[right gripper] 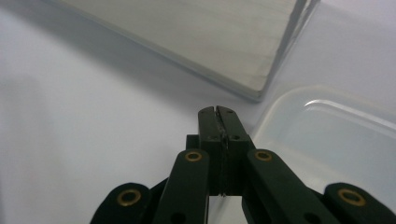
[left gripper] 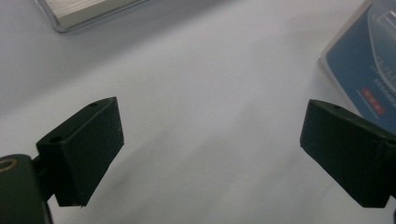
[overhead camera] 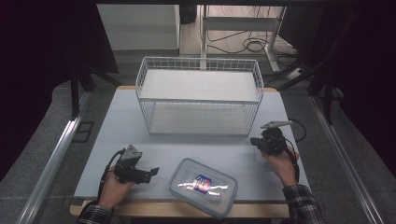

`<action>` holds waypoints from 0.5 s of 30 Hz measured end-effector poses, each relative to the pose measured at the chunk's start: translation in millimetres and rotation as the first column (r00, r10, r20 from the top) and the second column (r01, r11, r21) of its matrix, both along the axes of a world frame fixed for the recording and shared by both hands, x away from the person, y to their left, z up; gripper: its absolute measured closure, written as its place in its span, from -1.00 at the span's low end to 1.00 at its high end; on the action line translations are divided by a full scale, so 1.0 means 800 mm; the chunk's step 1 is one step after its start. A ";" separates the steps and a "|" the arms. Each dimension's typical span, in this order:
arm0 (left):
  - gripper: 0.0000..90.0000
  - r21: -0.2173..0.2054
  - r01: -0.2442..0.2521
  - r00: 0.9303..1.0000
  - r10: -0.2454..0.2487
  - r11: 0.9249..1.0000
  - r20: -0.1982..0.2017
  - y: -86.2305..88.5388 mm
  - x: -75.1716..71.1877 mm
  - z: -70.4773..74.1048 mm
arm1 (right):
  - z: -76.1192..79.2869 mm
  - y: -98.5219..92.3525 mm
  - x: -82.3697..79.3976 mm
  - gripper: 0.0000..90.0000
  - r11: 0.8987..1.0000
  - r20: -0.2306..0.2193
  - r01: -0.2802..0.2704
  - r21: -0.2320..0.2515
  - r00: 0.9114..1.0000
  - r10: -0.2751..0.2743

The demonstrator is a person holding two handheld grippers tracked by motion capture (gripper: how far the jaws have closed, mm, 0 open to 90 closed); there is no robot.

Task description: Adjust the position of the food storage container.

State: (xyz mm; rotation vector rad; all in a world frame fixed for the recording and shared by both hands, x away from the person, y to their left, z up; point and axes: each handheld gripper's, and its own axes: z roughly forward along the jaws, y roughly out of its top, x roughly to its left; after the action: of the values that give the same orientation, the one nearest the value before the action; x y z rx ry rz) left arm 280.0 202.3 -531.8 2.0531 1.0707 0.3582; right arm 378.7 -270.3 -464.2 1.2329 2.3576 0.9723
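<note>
The left gripper (overhead camera: pixel 150 171) is sitting at the near left of the big white table (overhead camera: pixel 116 126) with its jaws spread wide and holding nothing, and the clear plastic box (overhead camera: pixel 203 186) is lying just to its right, with its long side running left to right along the near edge. The right gripper (right gripper: pixel 219 111) is pressed together and holding nothing, out at the right near the wire basket (overhead camera: pixel 200 95). I think the left gripper is nearer the box.

left gripper (overhead camera: pixel 150 171) beside lidded container (overhead camera: pixel 203 186), right gripper (overhead camera: pixel 256 141) near wire basket (overhead camera: pixel 199 95)
</note>
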 end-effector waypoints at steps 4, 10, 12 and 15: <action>-0.86 -0.030 0.007 1.000 -0.007 1.000 -0.012 -0.001 0.000 0.004 | 0.002 -0.004 -0.030 0.98 0.998 0.011 -0.014 0.056 1.000 0.014; -0.51 -0.052 0.073 0.997 -0.074 0.996 -0.010 -0.013 -0.008 0.013 | 0.000 -0.009 -0.094 0.98 0.990 -0.002 -0.048 0.130 0.999 0.049; -0.26 -0.054 0.090 0.996 -0.090 0.994 -0.010 -0.014 -0.010 0.014 | -0.003 -0.008 -0.111 0.98 0.987 -0.013 -0.056 0.149 0.998 0.058; 0.10 -0.077 0.141 0.990 -0.143 0.987 -0.019 -0.022 -0.014 0.018 | -0.010 -0.001 -0.134 0.98 0.985 -0.039 -0.079 0.155 0.996 0.086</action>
State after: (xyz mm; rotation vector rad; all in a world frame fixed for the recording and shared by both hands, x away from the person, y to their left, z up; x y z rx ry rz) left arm 268.5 184.9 -517.0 2.0572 0.9322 0.2176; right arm 271.4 -271.1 -472.4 1.2321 2.4245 1.1848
